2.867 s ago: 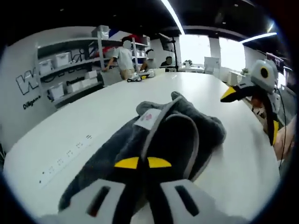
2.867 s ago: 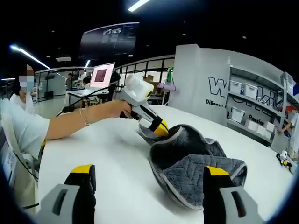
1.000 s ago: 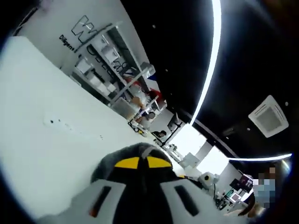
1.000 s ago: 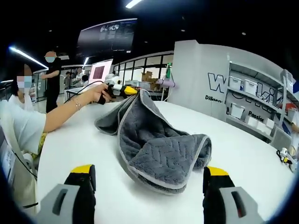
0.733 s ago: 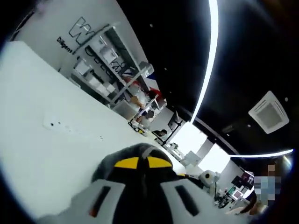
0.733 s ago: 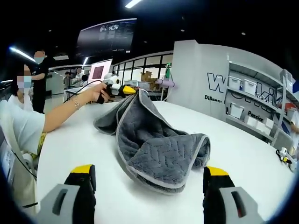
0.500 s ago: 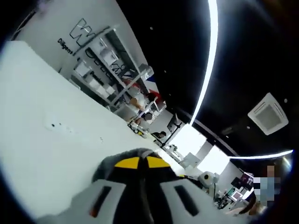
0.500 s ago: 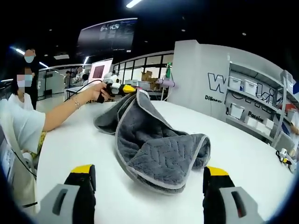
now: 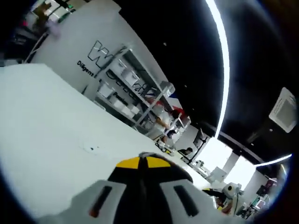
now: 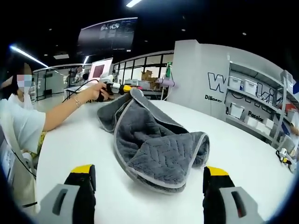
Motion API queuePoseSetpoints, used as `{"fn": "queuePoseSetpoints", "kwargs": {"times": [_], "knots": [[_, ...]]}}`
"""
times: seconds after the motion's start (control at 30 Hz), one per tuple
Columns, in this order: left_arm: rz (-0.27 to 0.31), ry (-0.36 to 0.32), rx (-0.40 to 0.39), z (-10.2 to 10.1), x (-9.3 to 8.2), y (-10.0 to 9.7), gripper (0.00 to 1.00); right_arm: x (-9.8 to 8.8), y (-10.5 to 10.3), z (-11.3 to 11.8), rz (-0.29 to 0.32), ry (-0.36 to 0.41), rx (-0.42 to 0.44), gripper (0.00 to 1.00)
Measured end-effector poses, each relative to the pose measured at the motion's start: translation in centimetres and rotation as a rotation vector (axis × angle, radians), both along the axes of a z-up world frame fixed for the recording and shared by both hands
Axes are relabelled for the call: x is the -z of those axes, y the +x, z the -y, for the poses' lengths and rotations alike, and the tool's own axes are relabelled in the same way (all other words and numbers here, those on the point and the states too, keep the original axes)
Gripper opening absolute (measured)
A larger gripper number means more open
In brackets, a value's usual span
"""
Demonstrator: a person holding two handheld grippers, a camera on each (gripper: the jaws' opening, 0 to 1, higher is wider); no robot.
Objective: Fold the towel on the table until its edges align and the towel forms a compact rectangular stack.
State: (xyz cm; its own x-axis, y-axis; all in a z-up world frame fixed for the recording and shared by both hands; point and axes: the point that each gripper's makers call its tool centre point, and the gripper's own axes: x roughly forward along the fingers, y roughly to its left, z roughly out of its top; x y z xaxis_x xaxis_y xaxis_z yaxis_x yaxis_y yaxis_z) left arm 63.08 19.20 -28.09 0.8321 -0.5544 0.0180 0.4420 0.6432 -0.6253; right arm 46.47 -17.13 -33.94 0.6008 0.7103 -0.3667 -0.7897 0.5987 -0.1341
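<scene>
A grey towel [image 10: 159, 149] with a pale border lies bunched on the white table [image 10: 79, 140], its near end folded over in a thick roll. Its far corner is stretched to the left and held just above the table by my left gripper [image 10: 125, 87], which a person's hand [image 10: 100, 91] carries. In the left gripper view the yellow-tipped jaws of that left gripper [image 9: 142, 162] are shut on dark towel fabric [image 9: 177, 173]. My right gripper [image 10: 148, 171] stands wide open in front of the towel's near roll, with nothing in it.
Shelves with white boxes [image 10: 247, 114] line the wall at the right, also seen as shelves [image 9: 126, 88] in the left gripper view. A person's arm and white sleeve [image 10: 23, 126] reach in from the left. A monitor [image 10: 100, 72] stands behind. Bare table spreads left of the towel.
My left gripper pulled the towel's corner away to the far left, opening the heap into a long drape, then lowered it slightly. The right gripper stayed put and open.
</scene>
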Motion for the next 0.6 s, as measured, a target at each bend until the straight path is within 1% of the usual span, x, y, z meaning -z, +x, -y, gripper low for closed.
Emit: {"fn": "queuePoseSetpoints", "kwargs": {"times": [0.07, 0.13, 0.2, 0.27, 0.33, 0.4, 0.43, 0.5, 0.57, 0.6], "knots": [[-0.019, 0.026, -0.056, -1.8, 0.8, 0.3, 0.04, 0.0, 0.1, 0.1, -0.001, -0.002, 0.004, 1.0], [-0.041, 0.047, -0.093, -3.4, 1.4, 0.7, 0.04, 0.0, 0.0, 0.1, 0.0, -0.001, 0.004, 1.0], [-0.057, 0.093, -0.125, -4.6, 2.1, 1.0, 0.04, 0.0, 0.0, 0.0, 0.001, -0.002, 0.003, 1.0], [-0.071, 0.196, -0.171, -6.3, 2.9, 1.4, 0.04, 0.2, 0.1, 0.0, -0.002, -0.007, 0.005, 1.0], [-0.089, 0.317, -0.224, -7.4, 3.9, 1.3, 0.04, 0.3, 0.1, 0.1, -0.006, -0.011, 0.008, 1.0], [-0.121, 0.41, -0.249, -8.6, 5.2, 1.7, 0.04, 0.5, 0.2, 0.1, -0.009, -0.016, 0.011, 1.0], [-0.138, 0.431, -0.257, -8.9, 5.9, 1.7, 0.04, 0.5, 0.2, 0.1, -0.009, -0.017, 0.012, 1.0], [-0.149, 0.434, -0.256, -8.5, 6.9, 1.6, 0.04, 0.6, 0.2, 0.1, -0.01, -0.018, 0.012, 1.0], [-0.161, 0.449, -0.266, -8.8, 7.7, 1.7, 0.04, 0.6, 0.2, 0.2, -0.011, -0.019, 0.014, 1.0], [-0.167, 0.491, -0.278, -9.3, 8.1, 1.7, 0.04, 0.6, 0.3, 0.2, -0.012, -0.02, 0.015, 1.0]]}}
